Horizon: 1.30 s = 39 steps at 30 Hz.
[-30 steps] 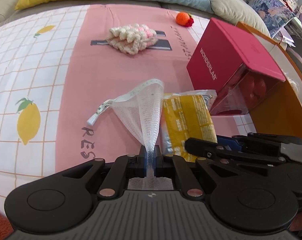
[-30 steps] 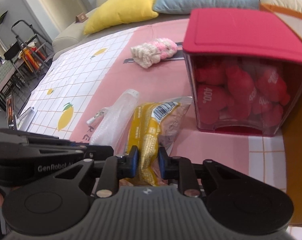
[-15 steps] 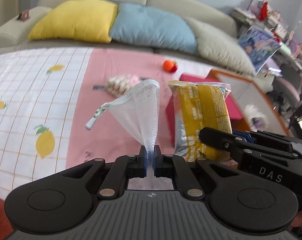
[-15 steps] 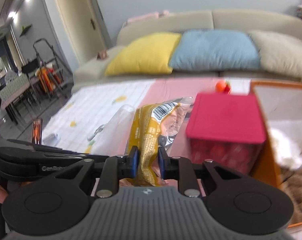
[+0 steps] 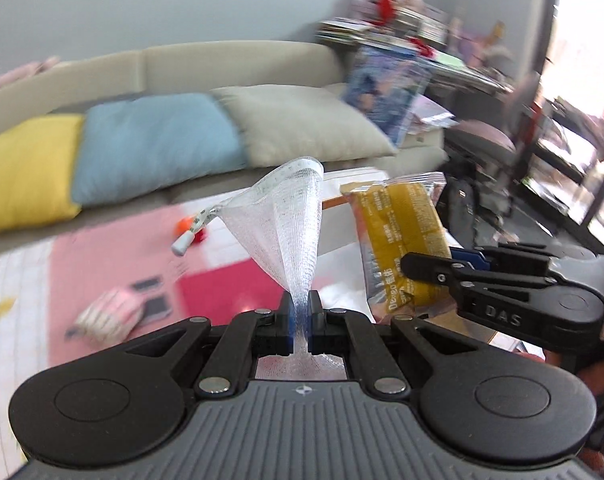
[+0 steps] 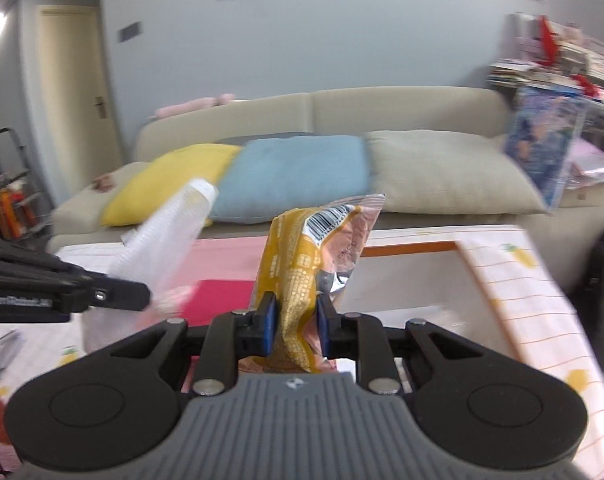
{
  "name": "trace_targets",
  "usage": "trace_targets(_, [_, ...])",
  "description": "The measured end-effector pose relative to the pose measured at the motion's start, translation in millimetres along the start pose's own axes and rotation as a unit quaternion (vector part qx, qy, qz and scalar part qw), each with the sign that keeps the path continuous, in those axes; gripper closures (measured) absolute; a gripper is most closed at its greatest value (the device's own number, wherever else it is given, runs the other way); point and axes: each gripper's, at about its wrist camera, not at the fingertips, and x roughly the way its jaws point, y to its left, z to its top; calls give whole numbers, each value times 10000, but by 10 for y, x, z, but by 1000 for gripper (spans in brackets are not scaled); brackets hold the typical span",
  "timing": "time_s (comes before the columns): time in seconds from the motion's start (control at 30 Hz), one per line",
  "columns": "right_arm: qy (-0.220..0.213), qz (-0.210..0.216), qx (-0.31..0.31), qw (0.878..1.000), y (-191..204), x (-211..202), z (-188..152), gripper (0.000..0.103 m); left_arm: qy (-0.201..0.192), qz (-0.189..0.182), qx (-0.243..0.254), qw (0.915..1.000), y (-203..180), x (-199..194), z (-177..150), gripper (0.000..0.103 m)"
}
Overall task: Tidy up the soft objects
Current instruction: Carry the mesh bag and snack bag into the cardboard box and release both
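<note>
Both the white mesh pouch [image 5: 290, 236] and the yellow snack packet [image 6: 302, 276] had just left the desk [image 5: 102, 264] (each pinched fast in closed jaws, left and right), so a drop-off seemed next.

A tablecloth [image 5: 102, 264] covers the surface, pink down the middle with white checked sides bearing lemon prints. On the pink band lies a red-lidded box [image 5: 230, 284]. Left of the box sits a knitted cream-and-pink bundle [image 5: 110, 314] (blurred), beyond the box a small orange toy [image 5: 186, 226], and right of it an orange-rimmed bin [image 6: 414, 276].
</note>
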Motion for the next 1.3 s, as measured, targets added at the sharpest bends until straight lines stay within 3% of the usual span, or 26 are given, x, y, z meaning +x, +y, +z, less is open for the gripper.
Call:
trace_targets(0.23, [344,-260,440,9981,-588,387,126,83,467,-203,779,9957,-384,735,355,97])
trace_targets(0.53, [816,-353,695,9936,-782,962,-94,83,1335,6,1738,9757,-586,1369,277,97])
trace_targets(0.7, [1135,-287,800,9899,-794,1138,-102,83,1915,350,1850,9633,-576,1673,220,94])
trace_targets(0.9, [1708,-174,978,9803,-884,1326,-124,82,2188,442,1658,9606,-507,1819,238,85])
trace_targets(1.03, [1815,-288,1039,9775,-887,1363,-129,77,2362,419,1385,9609,-410,1833,251,64])
trace_targets(1.17, [1777,-296,1143,9770,-924,1315,-99,70,2117,311,1132,9703,-323,1708,334,52])
trace_targets(1.3, [1639,-400,1260,9776,-966,1165,-14,63,1764,142,931,9798,-301,1511,452,32])
